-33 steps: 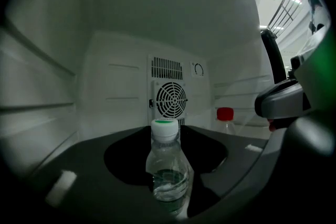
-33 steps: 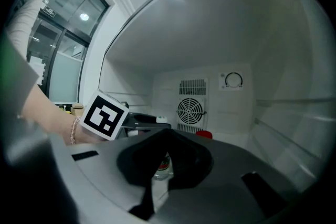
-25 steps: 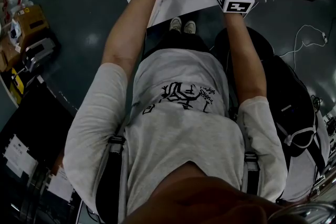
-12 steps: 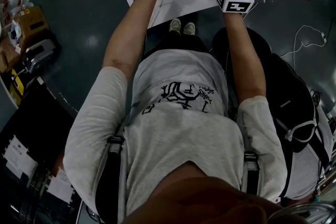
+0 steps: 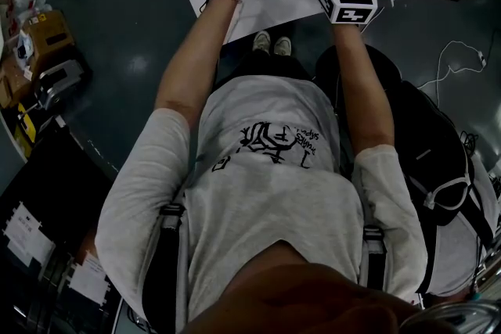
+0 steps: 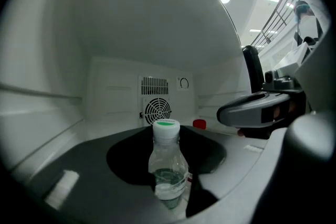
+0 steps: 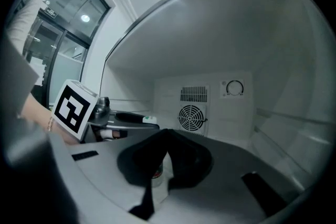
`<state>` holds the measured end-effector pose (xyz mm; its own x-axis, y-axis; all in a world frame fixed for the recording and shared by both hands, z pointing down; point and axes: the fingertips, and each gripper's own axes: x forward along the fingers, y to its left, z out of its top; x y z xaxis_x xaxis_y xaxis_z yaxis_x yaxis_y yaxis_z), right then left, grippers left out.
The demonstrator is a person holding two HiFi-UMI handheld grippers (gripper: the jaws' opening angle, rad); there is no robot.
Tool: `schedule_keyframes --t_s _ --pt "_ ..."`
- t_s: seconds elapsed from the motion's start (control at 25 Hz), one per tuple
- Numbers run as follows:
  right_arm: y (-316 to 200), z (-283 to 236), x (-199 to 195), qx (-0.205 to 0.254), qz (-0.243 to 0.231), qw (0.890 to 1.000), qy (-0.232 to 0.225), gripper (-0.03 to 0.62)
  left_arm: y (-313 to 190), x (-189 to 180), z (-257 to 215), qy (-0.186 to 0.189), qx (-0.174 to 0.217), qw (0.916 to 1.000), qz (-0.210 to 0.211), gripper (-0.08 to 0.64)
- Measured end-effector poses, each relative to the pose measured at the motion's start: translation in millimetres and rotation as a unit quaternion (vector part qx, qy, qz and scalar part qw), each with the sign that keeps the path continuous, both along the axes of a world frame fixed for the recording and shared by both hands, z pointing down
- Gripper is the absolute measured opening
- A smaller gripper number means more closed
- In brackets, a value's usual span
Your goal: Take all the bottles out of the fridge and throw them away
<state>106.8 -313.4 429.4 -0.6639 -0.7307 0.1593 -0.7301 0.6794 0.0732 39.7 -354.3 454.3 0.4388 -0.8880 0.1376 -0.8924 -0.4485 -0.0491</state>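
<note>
The left gripper (image 6: pixel 168 192) pinches a clear plastic bottle with a green-topped white cap (image 6: pixel 167 162) inside the white fridge (image 6: pixel 115 92), so this looks like the taking-out step, and next it should draw the bottle clear and throw it away.

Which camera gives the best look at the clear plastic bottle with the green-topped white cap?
The left gripper view: the clear plastic bottle with the green-topped white cap stands upright, central, between the jaws of the left gripper. The right gripper view shows only its cap; the head view, nothing.

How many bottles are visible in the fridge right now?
2. A green-capped bottle is gripped in the left gripper; a second shows only its red cap farther back. Others may be hidden.
</note>
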Motion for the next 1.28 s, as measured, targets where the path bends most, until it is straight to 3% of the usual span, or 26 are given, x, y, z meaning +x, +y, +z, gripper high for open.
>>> schedule_keyframes --t_s 1.28 --pt "41 -65 8 -0.009 -0.01 1.0 -0.014 0.008 81 31 -97 0.023 0.013 0.9983 0.051 0.158"
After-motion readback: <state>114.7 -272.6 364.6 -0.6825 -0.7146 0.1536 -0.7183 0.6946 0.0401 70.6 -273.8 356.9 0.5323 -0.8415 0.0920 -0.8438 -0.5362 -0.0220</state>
